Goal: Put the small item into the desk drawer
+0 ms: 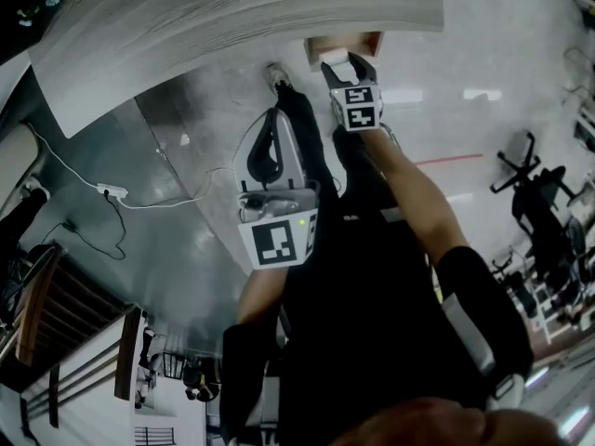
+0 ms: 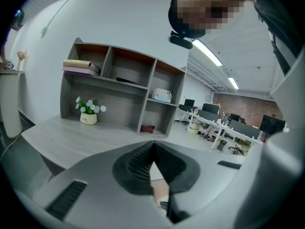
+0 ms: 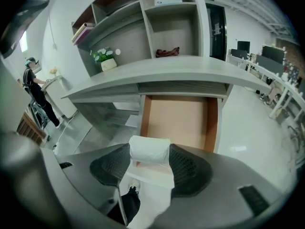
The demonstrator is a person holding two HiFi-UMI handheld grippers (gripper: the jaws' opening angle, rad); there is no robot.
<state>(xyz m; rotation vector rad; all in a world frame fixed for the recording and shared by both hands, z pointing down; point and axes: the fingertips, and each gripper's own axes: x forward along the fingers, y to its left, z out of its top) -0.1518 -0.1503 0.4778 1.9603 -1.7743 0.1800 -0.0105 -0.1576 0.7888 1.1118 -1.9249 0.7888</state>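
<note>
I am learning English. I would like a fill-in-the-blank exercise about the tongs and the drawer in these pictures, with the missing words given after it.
The right tongs grip a roll whose colour is ____.
The desk drawer stands ____.
Inside the desk drawer there is ____.
The left tongs are ____, with no item between them.
Missing words: white; open; nothing; shut.

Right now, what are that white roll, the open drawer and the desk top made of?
The white roll: soft paper or cloth, matte; a loose sheet hangs from it. The drawer: looks like brown fibreboard or wood, flat, unglossy, no grain visible. The desk top: probably laminate board with grey wood-grain print, dull sheen.
</note>
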